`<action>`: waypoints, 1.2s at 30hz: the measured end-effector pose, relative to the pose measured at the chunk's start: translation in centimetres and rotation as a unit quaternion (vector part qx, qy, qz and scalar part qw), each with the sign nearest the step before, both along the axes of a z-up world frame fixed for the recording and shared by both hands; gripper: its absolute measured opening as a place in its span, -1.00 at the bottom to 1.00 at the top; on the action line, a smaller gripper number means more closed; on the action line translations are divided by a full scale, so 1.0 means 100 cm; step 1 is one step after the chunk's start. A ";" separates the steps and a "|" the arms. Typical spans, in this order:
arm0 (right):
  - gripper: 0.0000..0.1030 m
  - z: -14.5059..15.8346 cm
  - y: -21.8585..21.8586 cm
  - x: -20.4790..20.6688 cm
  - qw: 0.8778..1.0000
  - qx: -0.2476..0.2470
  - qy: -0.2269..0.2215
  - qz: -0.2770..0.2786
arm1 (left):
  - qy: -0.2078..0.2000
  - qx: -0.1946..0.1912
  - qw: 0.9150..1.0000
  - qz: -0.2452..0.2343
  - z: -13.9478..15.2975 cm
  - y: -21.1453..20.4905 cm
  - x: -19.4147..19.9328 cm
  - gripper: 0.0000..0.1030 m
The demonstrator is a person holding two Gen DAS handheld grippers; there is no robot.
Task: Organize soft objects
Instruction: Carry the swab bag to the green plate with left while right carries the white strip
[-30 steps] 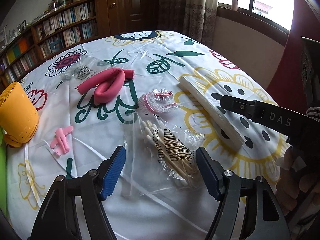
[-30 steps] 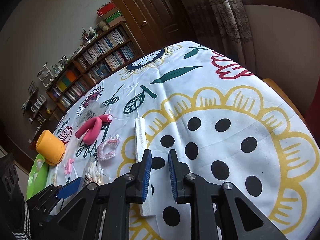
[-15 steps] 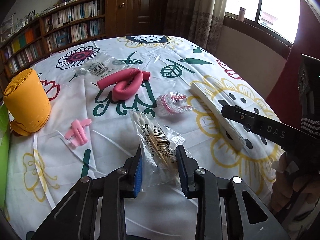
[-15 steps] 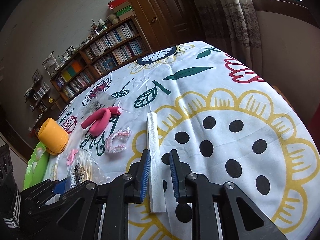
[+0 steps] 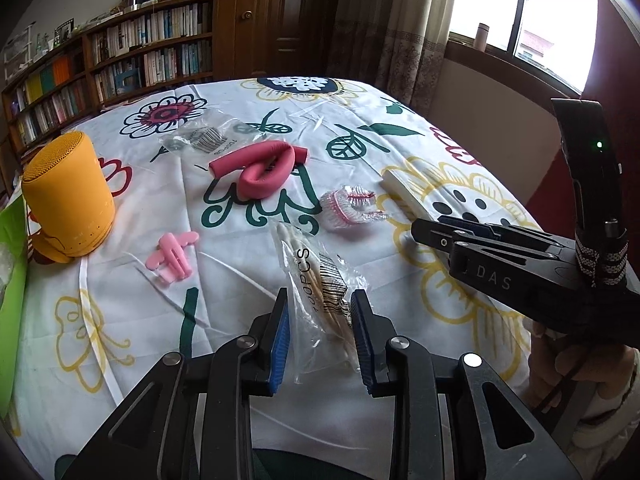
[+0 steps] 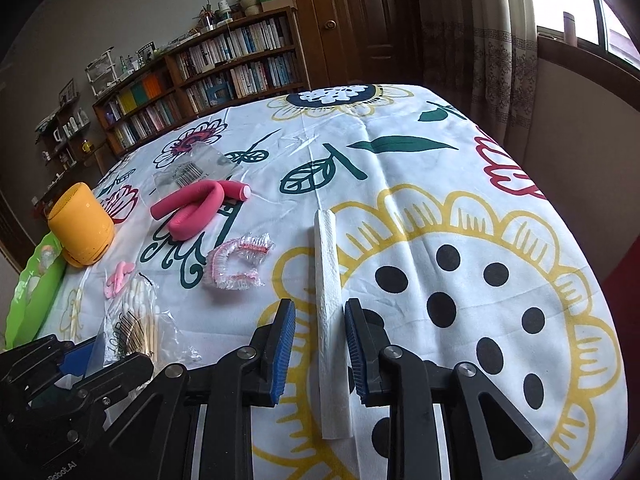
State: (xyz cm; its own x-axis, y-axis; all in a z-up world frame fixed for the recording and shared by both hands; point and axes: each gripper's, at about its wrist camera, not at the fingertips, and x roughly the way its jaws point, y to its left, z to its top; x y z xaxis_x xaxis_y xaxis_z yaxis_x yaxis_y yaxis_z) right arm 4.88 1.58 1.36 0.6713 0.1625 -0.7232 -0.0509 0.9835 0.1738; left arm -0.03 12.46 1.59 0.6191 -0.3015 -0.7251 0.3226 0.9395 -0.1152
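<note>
Clamping the cotton-swab bag (image 5: 320,292), the left hand-held gripper (image 5: 320,338) hides its lower end.

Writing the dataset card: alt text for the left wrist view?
Left gripper clamps a clear plastic bag of cotton swabs above a flower-print tablecloth. Beyond lie a pink foam roller and a yellow cylindrical speaker; the right gripper reaches in.

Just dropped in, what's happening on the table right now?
A person works two handheld grippers over a flowered tablecloth. The left gripper is shut on the bag of cotton swabs, lifting it. The right gripper is open, straddling the folded white paper towel. The pink foam roller, shower cap, pink clip and yellow speaker lie untouched.
</note>
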 end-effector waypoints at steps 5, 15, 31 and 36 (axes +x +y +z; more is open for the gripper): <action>-0.52 -0.001 -0.004 -0.004 1.000 0.010 0.001 -0.008 | 0.019 -0.013 1.000 0.015 -0.009 0.007 0.006 -0.16; -0.66 -0.001 -0.008 -0.018 0.999 0.045 -0.003 -0.016 | 0.011 -0.002 1.000 0.011 -0.010 0.005 0.007 -0.36; -0.71 0.003 -0.009 -0.020 0.998 0.064 -0.007 -0.025 | -0.029 -0.017 0.999 0.007 0.017 0.022 -0.013 -0.62; -0.68 0.000 -0.004 -0.007 0.999 0.042 0.004 -0.024 | -0.032 -0.021 0.999 0.015 0.021 0.030 -0.017 -0.62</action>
State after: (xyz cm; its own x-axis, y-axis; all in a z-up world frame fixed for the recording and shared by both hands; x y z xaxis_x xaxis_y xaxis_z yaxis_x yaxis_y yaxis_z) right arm 4.20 1.18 1.41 0.6740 0.1912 -0.7136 -0.0023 0.9665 0.2568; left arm -1.68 15.48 3.70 0.6733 -0.3116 -0.6704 0.3020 0.9437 -0.1354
